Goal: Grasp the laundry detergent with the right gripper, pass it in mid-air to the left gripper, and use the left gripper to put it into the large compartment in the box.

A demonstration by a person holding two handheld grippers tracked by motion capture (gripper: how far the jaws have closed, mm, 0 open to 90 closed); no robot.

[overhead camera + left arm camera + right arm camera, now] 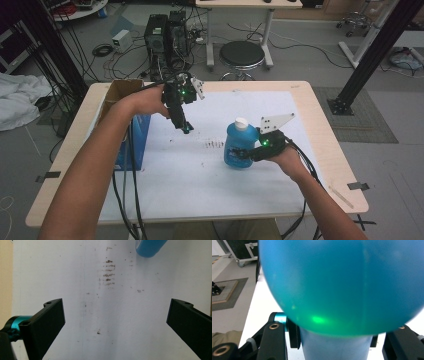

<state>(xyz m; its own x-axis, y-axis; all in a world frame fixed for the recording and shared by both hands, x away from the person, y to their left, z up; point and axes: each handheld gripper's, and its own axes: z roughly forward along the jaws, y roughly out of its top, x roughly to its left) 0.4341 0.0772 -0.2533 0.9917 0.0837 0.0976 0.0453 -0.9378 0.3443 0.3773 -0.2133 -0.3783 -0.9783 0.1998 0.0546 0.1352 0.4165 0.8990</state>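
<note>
Right gripper clasping blue bottle on tabletop.
Keep its fingers closed squarely round the body; left gripper fingers spread wide, empty.

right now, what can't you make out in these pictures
- Blue bottle label: too small in the high view, blurred at close range in the right gripper view.
- Cardboard box contents: hidden by the left forearm and its walls.
- Bottle in left gripper view: cut off by the top edge.
</note>
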